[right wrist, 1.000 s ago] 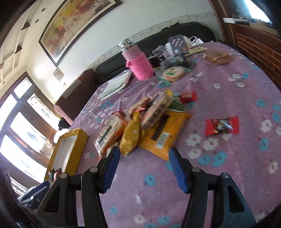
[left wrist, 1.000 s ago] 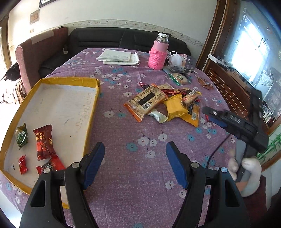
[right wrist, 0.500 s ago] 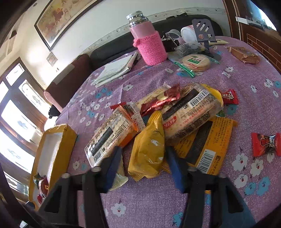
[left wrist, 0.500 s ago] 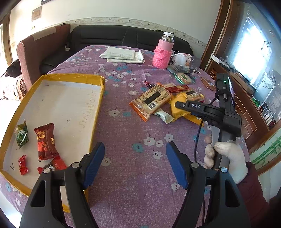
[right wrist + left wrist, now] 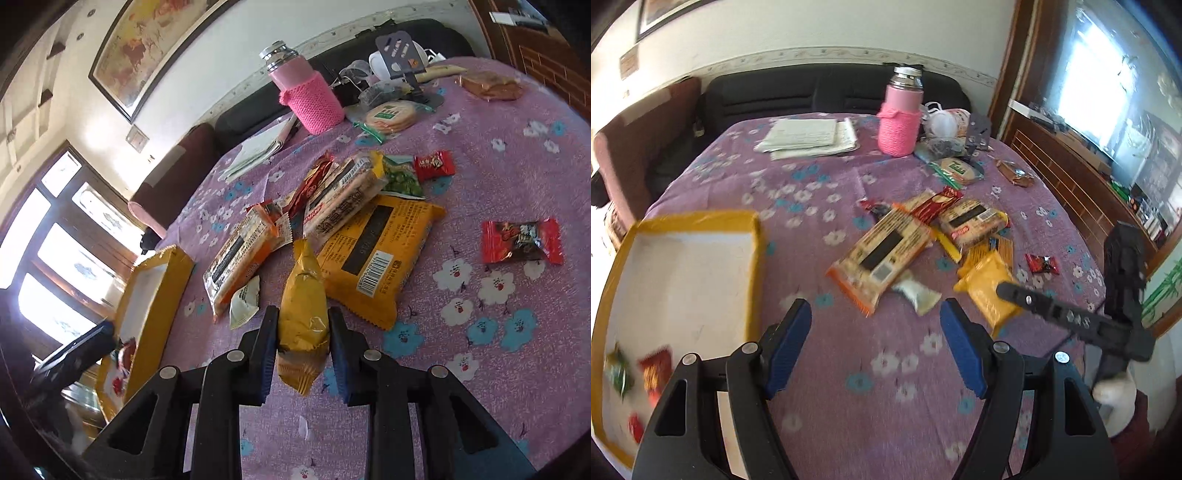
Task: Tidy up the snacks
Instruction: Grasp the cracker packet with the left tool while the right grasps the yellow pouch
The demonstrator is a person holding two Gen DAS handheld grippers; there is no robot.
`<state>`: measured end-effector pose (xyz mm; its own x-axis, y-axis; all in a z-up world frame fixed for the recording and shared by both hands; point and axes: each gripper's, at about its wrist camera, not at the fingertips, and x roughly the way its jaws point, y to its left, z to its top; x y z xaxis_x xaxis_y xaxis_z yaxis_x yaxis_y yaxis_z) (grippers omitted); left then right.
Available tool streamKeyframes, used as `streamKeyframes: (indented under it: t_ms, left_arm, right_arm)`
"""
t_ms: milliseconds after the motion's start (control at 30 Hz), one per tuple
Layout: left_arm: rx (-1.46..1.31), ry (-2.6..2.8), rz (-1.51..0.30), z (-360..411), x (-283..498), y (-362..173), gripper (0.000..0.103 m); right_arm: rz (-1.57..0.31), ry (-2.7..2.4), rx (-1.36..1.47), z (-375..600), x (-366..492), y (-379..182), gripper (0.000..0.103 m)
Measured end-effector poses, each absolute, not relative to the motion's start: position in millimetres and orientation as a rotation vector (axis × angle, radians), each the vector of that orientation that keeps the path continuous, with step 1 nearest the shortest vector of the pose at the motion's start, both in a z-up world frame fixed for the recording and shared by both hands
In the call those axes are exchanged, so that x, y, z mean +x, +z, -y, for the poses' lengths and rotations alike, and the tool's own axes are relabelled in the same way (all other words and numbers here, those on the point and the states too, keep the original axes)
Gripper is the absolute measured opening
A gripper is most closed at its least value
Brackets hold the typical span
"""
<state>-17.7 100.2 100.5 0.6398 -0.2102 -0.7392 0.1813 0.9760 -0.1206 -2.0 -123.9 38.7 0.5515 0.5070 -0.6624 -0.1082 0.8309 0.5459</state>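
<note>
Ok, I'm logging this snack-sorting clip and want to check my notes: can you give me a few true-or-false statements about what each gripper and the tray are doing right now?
1. The right gripper is shut on the yellow snack packet. True.
2. The left gripper holds a red candy. False: it is open and holds nothing.
3. The yellow-rimmed tray already holds a few small wrapped snacks. True.
4. The pink bottle lies on its side. False: it stands upright.
5. The red candy lies on the tablecloth, apart from the pile. True.
</note>
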Motion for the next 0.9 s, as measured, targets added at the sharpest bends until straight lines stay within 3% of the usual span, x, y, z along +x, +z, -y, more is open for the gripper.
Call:
streamKeyframes:
  t_ms: [267, 333, 700, 767, 900]
  left_arm:
    - [0.076, -0.242, -0.891, -69.6, 63.0, 69.2, 0.072]
    - [0.076, -0.268, -0.891, -65.0, 78.4, 63.1, 0.072]
    - [0.248, -0.324, -1.033, -37.6, 103.6, 19.7, 0.076]
    - [0.245, -0.331, -1.016, -36.1, 99.5, 21.7, 0.061]
    - [0.218, -0.315, -1.009, -37.3, 90.7, 25.0, 0.054]
  right_arm:
    - [-0.925, 0.411, 0.559, 132.3, 1.2, 21.1, 0.031]
    - [-0.931, 0.401, 0.58, 134.6, 2.1, 18.6, 0.037]
    - [-0.936, 0.379, 0.537, 128.2, 6.1, 19.2, 0.049]
    - [-0.934, 0.377, 0.526, 126.6, 6.0, 20.1, 0.05]
    - [-0.925, 0.37, 0.5, 125.1, 5.5, 20.9, 0.05]
